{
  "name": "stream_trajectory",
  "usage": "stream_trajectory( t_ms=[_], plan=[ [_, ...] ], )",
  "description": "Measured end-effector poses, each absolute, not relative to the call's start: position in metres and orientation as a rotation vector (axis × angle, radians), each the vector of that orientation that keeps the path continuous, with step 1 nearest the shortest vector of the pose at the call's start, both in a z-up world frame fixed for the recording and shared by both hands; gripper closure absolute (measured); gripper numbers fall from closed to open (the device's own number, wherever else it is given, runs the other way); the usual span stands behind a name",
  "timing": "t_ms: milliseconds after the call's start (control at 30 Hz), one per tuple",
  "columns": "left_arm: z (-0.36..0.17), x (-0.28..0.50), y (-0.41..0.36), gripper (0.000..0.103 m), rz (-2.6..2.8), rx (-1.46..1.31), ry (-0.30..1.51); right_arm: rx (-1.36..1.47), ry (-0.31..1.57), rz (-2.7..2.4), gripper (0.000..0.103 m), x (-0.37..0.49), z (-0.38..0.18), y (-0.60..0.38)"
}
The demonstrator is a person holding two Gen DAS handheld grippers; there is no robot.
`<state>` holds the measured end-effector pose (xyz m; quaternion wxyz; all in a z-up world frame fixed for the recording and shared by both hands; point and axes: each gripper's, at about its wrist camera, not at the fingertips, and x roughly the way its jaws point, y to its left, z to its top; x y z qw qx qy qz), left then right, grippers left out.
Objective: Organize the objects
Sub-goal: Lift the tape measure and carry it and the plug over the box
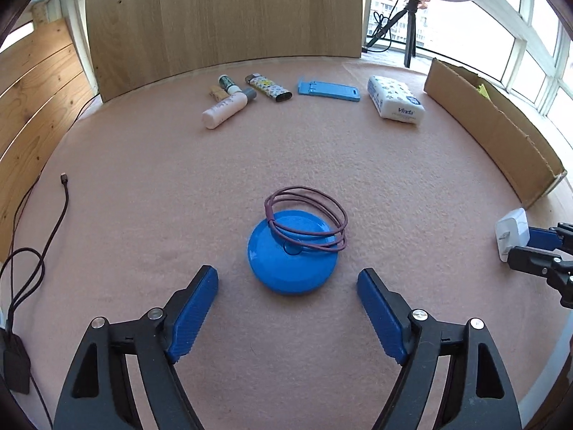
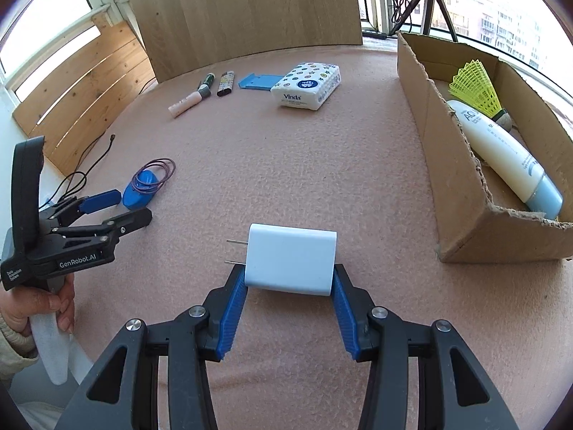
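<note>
My right gripper is shut on a white charger plug, prongs pointing left, held just above the pink cloth; the plug also shows in the left wrist view. My left gripper is open and empty, just short of a blue round disc with a coil of purple cord lying on it. The open cardboard box stands to the right and holds a cream tube and a yellow shuttlecock.
At the back lie a tissue pack, a blue phone stand, a lighter, a pink tube and a small green bottle. A dark cable trails at the left. A wooden board stands behind.
</note>
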<state>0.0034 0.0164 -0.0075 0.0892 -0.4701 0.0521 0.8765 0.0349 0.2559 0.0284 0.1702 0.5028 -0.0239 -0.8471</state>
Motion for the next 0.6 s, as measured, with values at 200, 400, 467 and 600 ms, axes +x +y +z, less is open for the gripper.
stream_trajectory(
  t_ms=[200, 400, 467, 600],
  plan=[
    [-0.003, -0.012, 0.024, 0.049, 2.535, -1.320, 0.270, 1.424, -0.080, -2.407, 0.060, 0.038, 0.028, 0.257],
    [0.004, -0.007, 0.018, 0.049, 2.446, -1.528, 0.188, 1.421, -0.115, -2.404, 0.060, 0.041, 0.028, 0.262],
    [0.007, -0.001, 0.007, 0.049, 2.405, -1.625, 0.037, 1.418, -0.123, -2.399, 0.060, 0.041, 0.029, 0.262],
    [0.029, 0.020, -0.005, 0.049, 2.502, -1.552, -0.060, 1.378, -0.117, -2.392, 0.060, 0.039, 0.037, 0.258]
  ],
)
